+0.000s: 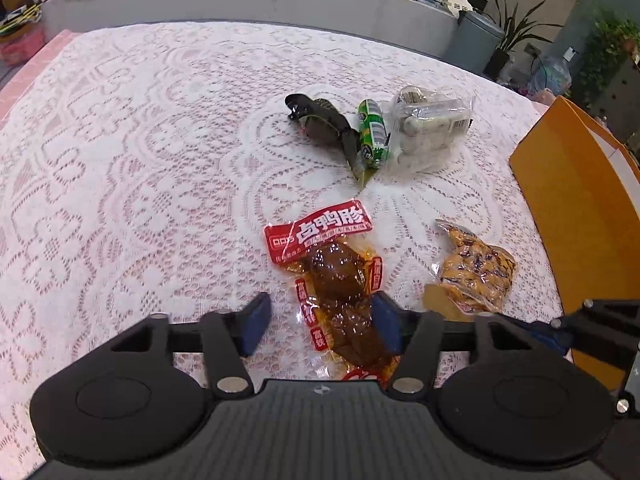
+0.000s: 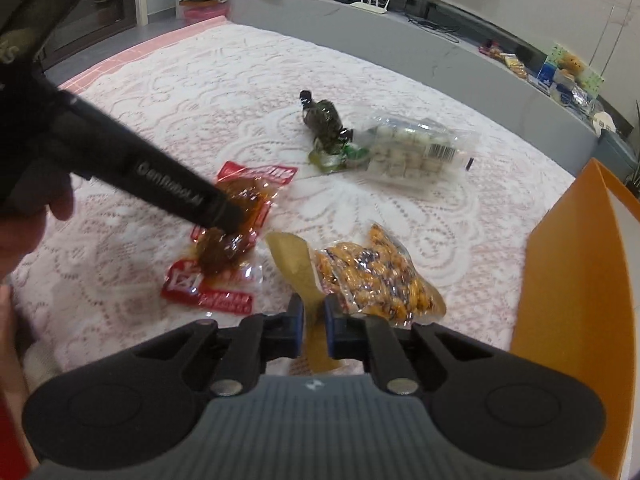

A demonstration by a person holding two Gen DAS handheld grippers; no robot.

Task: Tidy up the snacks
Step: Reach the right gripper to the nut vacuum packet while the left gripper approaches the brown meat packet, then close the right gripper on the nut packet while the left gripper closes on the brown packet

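Gripping the flat tan flap of the peanut packet (image 2: 376, 284), my right hand-held gripper (image 2: 313, 320) has its blue pads (image 2: 297, 330) pinched tight on that flap, while the full part of the packet lies on the lace cloth (image 2: 200, 92) just ahead and to the right. My left hand-held gripper (image 1: 320, 326) stands with its jaws well apart over the red duck snack packet (image 1: 336, 276); the right blue pad (image 1: 386, 326) overlaps the packet's edge and the left one sits clear of it, so nothing is clamped. From the right wrist view I see the left tool's black finger (image 2: 160, 184) reaching down onto that same red packet, with a bit of my hand (image 2: 24, 232) at the frame's left edge. Farther out on the table, near its middle, lie a dark green wrapped snack (image 1: 320, 120), a bright green packet (image 1: 374, 134) touching it, and a clear bag of pale pieces (image 1: 432, 124) just beside. An orange box (image 1: 572, 208) stands at the table's right edge, close to the peanuts.
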